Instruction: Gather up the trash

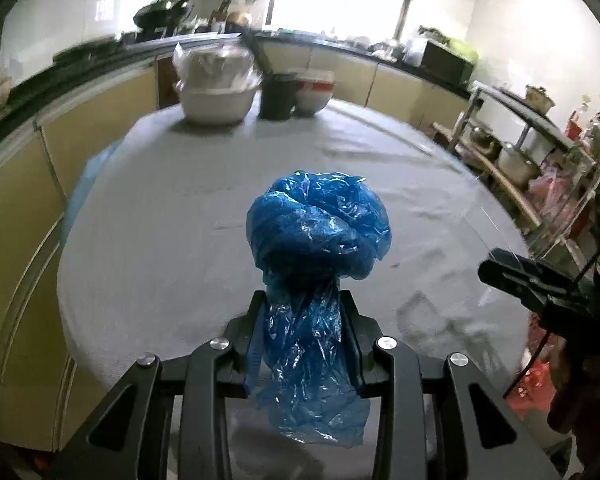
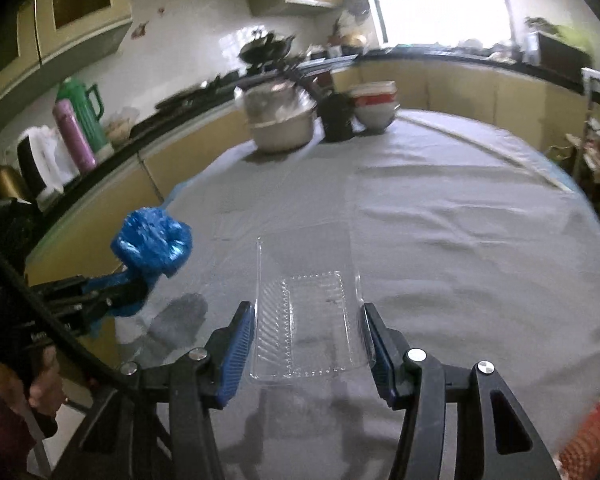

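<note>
Now your left gripper (image 1: 304,312) pinches the blue plastic bag (image 1: 318,228), bunched just ahead of its fingertips. Your right gripper (image 2: 309,320), jaws spread, straddles the clear plastic tray (image 2: 306,320) on the table (image 2: 460,220); you likely close next, gently.

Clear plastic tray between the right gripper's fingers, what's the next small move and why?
Probably close the right gripper on the clear plastic tray: its fingers straddle the tray's sides but look open, apparently not yet squeezing it. The left gripper already pinches the blue plastic bag, so it is occupied.
</note>
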`<move>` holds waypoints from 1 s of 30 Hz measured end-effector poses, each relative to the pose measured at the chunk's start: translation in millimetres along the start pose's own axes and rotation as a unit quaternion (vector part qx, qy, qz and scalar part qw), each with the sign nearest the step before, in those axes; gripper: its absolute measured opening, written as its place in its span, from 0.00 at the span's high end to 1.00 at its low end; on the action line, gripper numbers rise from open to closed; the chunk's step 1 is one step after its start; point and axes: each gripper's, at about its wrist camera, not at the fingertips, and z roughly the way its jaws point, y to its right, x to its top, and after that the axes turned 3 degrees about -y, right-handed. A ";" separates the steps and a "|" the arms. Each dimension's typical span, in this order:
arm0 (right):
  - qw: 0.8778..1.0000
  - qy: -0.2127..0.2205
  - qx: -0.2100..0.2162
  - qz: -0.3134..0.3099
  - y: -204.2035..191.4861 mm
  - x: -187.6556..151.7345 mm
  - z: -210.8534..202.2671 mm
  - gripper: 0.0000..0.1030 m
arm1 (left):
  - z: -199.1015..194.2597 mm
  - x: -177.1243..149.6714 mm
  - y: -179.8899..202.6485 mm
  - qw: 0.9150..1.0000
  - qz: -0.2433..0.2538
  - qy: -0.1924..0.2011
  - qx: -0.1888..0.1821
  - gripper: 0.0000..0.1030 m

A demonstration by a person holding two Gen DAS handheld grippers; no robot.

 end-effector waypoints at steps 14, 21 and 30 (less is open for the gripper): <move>0.993 0.086 -0.049 0.065 56.2 -34.7 -130.7 0.46 | -44.3 12.6 107.9 0.995 0.079 0.050 -0.034 0.65; 0.986 0.115 -0.071 0.102 86.8 -56.9 -173.2 0.46 | -45.5 16.5 164.3 0.990 0.136 0.045 -0.020 0.65; 0.975 0.139 -0.100 0.145 126.5 -88.0 -217.6 0.46 | -37.5 16.5 247.0 0.975 0.218 0.038 -0.020 0.65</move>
